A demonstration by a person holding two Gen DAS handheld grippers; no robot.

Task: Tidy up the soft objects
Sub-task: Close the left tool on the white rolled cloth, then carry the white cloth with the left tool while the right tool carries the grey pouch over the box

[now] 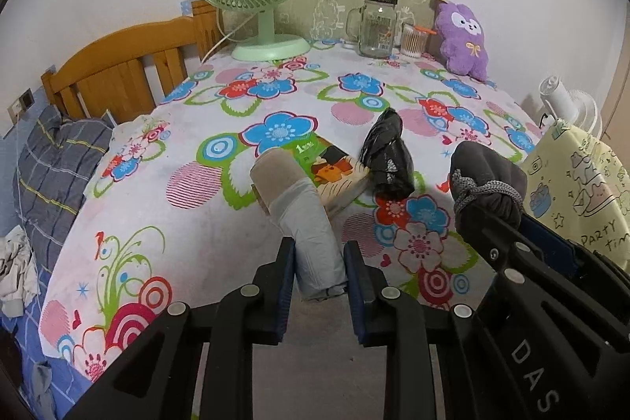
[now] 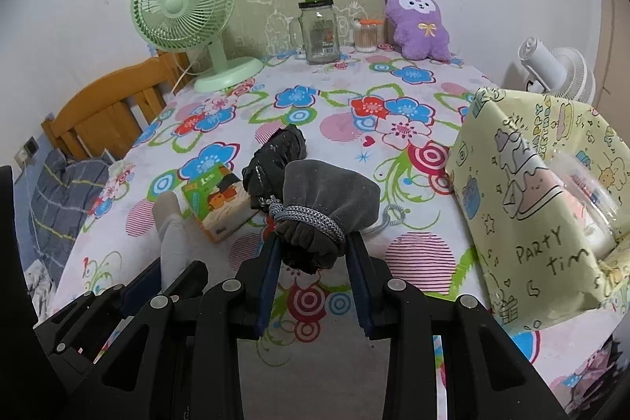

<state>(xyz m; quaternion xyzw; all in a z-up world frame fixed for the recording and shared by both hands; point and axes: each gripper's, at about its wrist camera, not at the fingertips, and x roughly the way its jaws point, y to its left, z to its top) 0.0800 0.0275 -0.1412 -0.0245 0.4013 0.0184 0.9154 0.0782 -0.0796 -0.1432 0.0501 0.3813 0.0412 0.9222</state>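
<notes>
My left gripper (image 1: 319,276) clamps a rolled pale sock (image 1: 303,219), lifted just this side of the green booklet (image 1: 334,168); the black bundle (image 1: 388,154) lies just right of that booklet.

left claw (image 1: 319,274): clamped, angled down | right claw (image 2: 313,264): clamped, angled down

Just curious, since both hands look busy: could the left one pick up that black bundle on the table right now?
Probably not as things stand. The left gripper is already shut on a rolled pale sock, so its jaws are full. The path to the black bundle looks clear otherwise.
</notes>
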